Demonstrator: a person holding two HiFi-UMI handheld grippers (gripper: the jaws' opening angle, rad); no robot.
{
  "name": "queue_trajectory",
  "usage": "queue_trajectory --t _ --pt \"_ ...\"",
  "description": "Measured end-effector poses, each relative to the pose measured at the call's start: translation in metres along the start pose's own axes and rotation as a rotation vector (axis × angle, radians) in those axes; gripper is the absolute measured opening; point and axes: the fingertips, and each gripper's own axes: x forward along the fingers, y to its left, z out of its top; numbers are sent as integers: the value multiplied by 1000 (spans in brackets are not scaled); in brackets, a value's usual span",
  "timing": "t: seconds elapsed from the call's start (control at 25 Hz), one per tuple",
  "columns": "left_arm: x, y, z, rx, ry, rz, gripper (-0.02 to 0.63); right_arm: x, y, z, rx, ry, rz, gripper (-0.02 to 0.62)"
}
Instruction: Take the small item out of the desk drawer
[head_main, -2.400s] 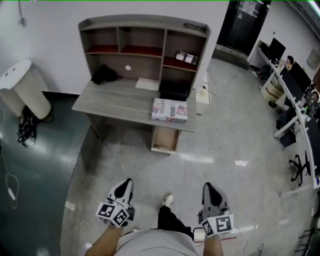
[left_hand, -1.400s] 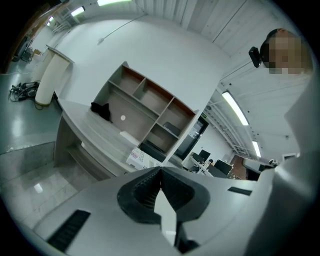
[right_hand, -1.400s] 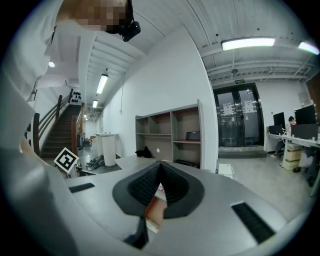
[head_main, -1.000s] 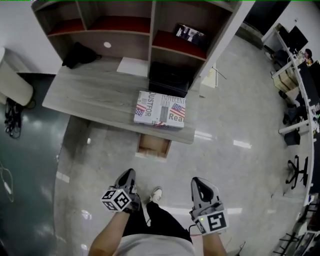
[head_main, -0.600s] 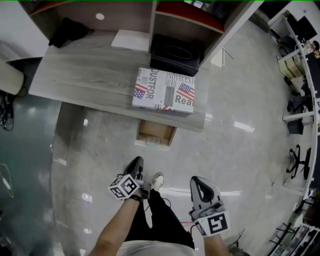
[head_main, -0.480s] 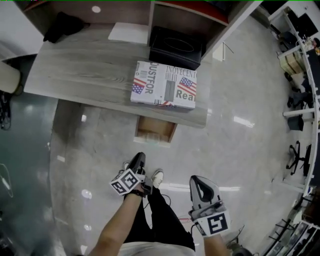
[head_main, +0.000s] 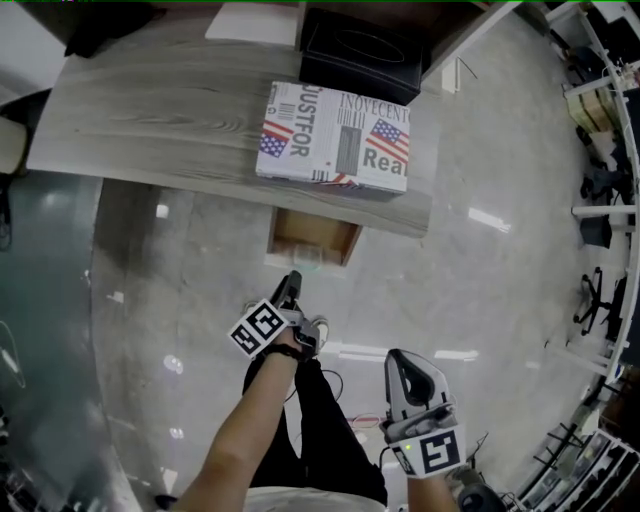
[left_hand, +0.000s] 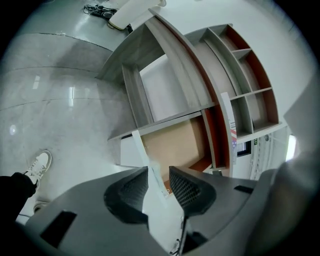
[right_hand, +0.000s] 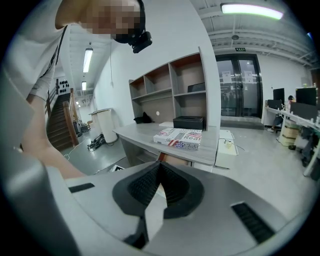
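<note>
Print on box (head_main: 335, 140) atop desk (head_main: 150, 130): "USTFOR", "Rea", US flags. Drawer (head_main: 313, 238) open beneath. Only left gripper view shows its bare wood floor; small item (left_hand: 154, 172) is just a pale blur at the front rim. Left gripper (left_hand: 159, 176) jaws just been opening, apart, nothing gripped. Right gripper (right_hand: 159, 172) closed, empty.

Setting: open-plan office. Evidence: grey wood-grain desk (head_main: 150, 120) w/ shelf hutch (right_hand: 172, 82) against white wall; row of workstations (right_hand: 292, 119) w/ dark monitors (right_hand: 305, 96) along far side; swivel chair (head_main: 597, 306) nr them; glass double doors (right_hand: 239, 82) w/ notices stuck on; exposed ceiling w/ strip light (right_hand: 250, 9); polished grey floor (head_main: 480, 290) showing light reflections; staircase (right_hand: 60, 125) in bkgd
</note>
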Motion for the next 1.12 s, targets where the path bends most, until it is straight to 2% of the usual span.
queue_trajectory --t 0.4,0.6,1.12 --pt "30 12 -10 -46 39 91 137 2 -6 -6 31 6 -21 21" --pt "35 21 -12 -29 68 141 133 2 -10 -11 45 14 -29 21" --pt "24 18 -13 -1 108 141 61 3 -8 -3 41 -7 -26 21"
